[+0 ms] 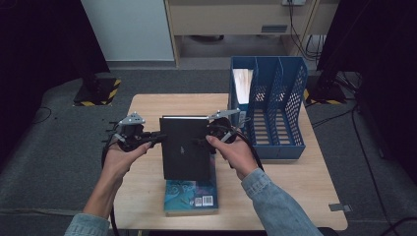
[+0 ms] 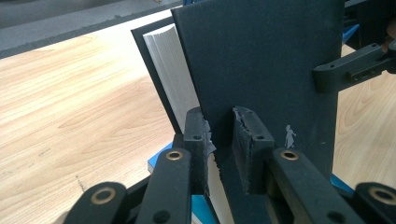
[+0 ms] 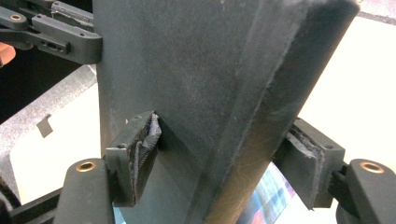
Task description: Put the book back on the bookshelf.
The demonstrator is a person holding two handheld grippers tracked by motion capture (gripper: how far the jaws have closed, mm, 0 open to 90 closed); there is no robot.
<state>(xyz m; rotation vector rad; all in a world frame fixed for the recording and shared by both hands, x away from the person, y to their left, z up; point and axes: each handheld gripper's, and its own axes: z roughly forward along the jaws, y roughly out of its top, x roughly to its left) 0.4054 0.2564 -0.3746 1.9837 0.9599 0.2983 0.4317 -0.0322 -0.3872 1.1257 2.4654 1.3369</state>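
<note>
Both forearms come in from the near edge of the worktop [image 1: 147, 105], angled inward toward each other. The left hand [image 1: 119, 160] wraps its gripper's body from below, thumb side up; the right hand [image 1: 236, 155], in a denim sleeve, mirrors it on the other side.

Left gripper [image 2: 219, 140] points level across the worktop toward the right. Its jaws are nearly closed, clamped on the front cover of the black book [image 1: 186, 147], one pad on each face of the cover, near the cover's free edge.

Right gripper [image 3: 224, 154] points level toward the left. Its jaws stand about half open and bracket the book's spine side, one pad on each cover. The near pad touches the cover; contact at the far pad cannot be judged for certain.

The black book is held upright between the two grippers above the middle of the worktop. Matte black hardcover, with a small pale figure printed low on the front. Front cover is pulled slightly away from the white page block [image 2: 170, 79], so the fore-edge shows.

Beneath it, flat on the worktop near the front edge, lies a blue book [image 1: 192, 196] with a barcode label. A blue file rack [image 1: 275, 98] stands at the right rear.
</note>
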